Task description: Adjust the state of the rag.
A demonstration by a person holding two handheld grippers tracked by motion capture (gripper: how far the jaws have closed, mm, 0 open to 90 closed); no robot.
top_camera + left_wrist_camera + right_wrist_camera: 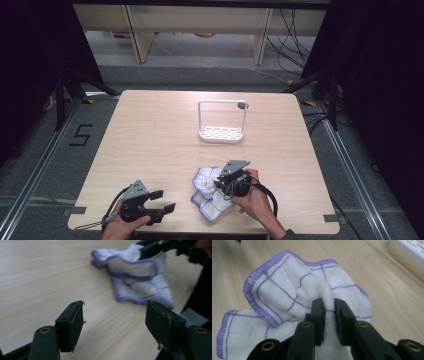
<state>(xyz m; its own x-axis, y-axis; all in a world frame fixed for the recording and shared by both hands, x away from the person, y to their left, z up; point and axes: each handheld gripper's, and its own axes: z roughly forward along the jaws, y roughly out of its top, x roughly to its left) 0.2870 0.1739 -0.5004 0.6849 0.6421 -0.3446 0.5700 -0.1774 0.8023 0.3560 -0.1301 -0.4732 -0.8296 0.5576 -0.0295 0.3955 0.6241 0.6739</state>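
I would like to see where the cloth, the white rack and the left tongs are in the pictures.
cloth [287,293]: right gripper view, on its white checked middle.
white rack [220,133]: high view, on its slotted base.
left tongs [113,323]: left gripper view, midway between the two black tips.

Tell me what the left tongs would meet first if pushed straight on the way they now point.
Probably the white cloth with purple edging. The left tongs stand open over bare table, and the cloth's near hem lies ahead, slightly toward their right jaw. Depth is hard to judge, so they might skim the tabletop first.
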